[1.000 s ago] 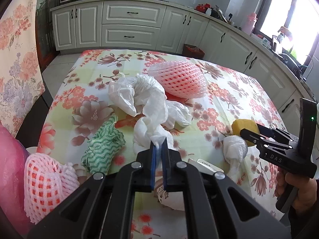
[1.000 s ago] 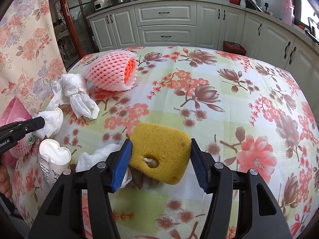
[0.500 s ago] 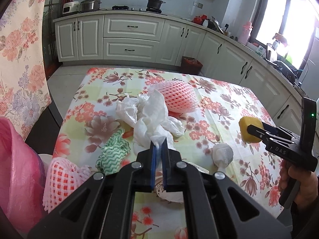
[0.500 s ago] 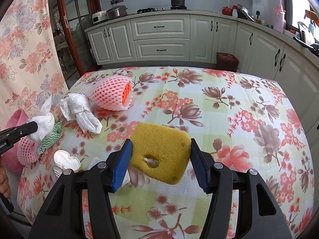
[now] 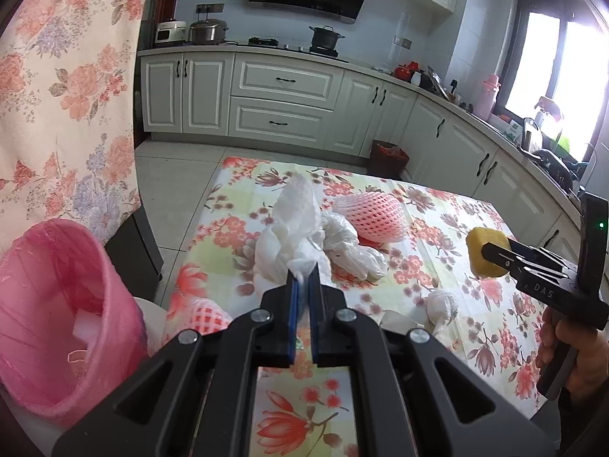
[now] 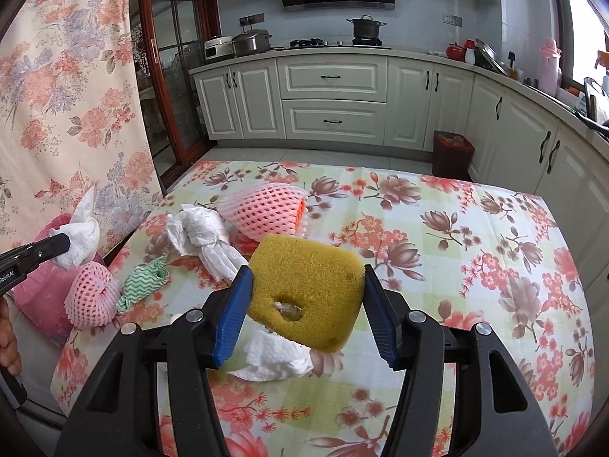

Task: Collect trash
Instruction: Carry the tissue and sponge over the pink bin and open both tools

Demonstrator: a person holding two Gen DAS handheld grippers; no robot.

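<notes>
While the left gripper (image 5: 302,280) pinches only a corner of crumpled tissue (image 5: 291,236), jaws fully closed, and the right gripper (image 6: 304,297) clamps the yellow sponge (image 6: 304,289) half-open, the tissue may slip short of the pink-lined bin (image 5: 57,262).

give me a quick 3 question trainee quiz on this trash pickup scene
1. True or false: the right gripper is shut on a yellow sponge.
2. What does the left gripper hold? A) green cloth B) white tissue C) foam net
3. Fill in: the bin at the table's left edge is lined with a ____ bag.

Key: 1 true. 2 B, the white tissue; the green cloth and the pink foam net lie on the table. 3 pink.
</notes>
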